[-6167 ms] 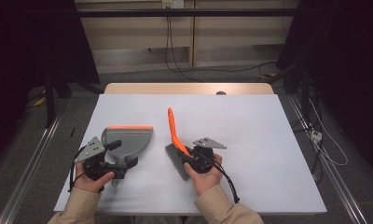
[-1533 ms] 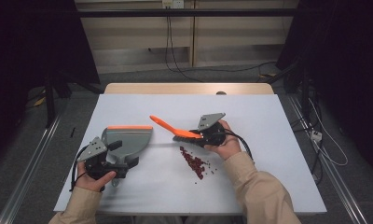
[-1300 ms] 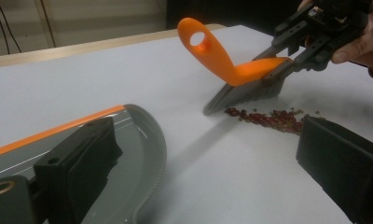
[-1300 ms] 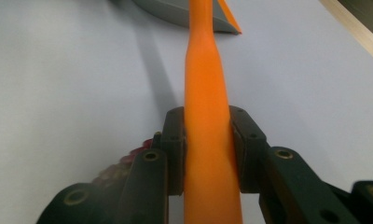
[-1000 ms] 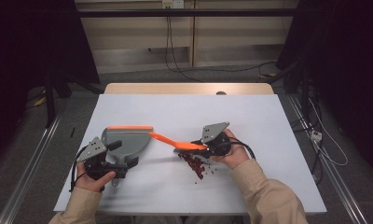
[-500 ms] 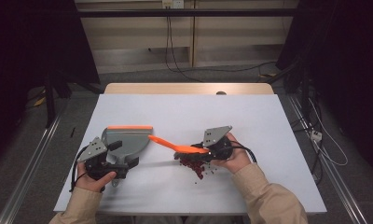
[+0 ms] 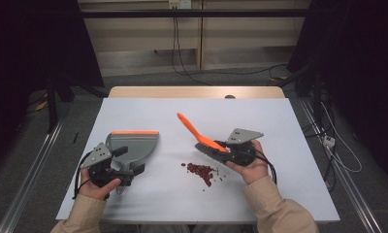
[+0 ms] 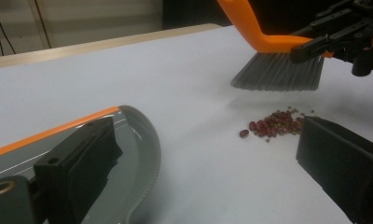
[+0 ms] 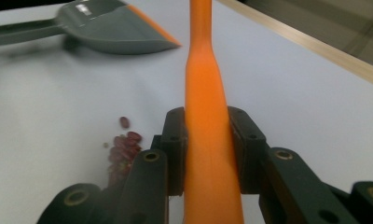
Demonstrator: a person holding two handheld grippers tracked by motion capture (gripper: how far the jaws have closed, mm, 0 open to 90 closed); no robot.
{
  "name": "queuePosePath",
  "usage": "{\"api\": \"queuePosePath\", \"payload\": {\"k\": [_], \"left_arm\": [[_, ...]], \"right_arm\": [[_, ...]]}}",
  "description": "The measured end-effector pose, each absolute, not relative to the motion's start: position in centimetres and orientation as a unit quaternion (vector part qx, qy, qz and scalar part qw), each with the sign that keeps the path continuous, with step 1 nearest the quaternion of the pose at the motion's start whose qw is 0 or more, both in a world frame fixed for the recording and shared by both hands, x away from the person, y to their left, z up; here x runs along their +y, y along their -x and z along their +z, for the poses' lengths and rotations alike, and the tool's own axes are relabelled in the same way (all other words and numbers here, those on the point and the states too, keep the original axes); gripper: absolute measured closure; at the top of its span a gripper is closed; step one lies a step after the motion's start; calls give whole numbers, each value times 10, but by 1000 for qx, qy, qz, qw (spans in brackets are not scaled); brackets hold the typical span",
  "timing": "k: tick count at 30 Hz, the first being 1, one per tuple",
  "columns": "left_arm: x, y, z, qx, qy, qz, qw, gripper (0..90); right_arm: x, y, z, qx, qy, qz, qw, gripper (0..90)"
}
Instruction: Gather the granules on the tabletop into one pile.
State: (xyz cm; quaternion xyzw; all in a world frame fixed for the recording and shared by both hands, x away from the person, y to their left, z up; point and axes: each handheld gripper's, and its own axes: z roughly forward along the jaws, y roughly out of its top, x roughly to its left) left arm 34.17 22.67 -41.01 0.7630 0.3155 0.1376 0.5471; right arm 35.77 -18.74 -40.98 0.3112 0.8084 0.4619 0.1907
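The red beans lie in a loose pile on the white desk, just below centre of the high view, with a few strays to the right — none in the dustpan yet. So the sweeping is at an early stage: the beans are gathered somewhat, but the whole run to the pan at centre-left is left.

The brush is clamped at the base of its orange handle by the right tool, bristles just up and right of the pile and, judged from the left gripper view, lifted off the desk. The left tool sits at the dustpan's handle; whether it is clenched on it I cannot tell.

Half a second earlier the brush lay over the beans, handle pointing left toward the pan; now it has swung back to the right and its handle points to the upper left — a reset for another stroke, probably. The dustpan has not moved.
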Motion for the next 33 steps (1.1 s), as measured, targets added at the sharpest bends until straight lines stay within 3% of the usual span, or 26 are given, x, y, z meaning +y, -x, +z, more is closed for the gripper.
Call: {"api": "queuePosePath", "payload": {"k": [5, 11, 33], "left_arm": [[227, -341, -410, 315, -762, 138, 548, 53], [224, -340, -409, 312, -763, 139, 549, 52], [224, -340, -409, 311, -765, 140, 547, 52]], "right_arm": [[-195, -333, -423, 775, -390, 429, 252, 713], [-185, -315, -436, 738, -434, 426, 294, 713], [-134, -316, -442, 711, -441, 467, 286, 712]]}}
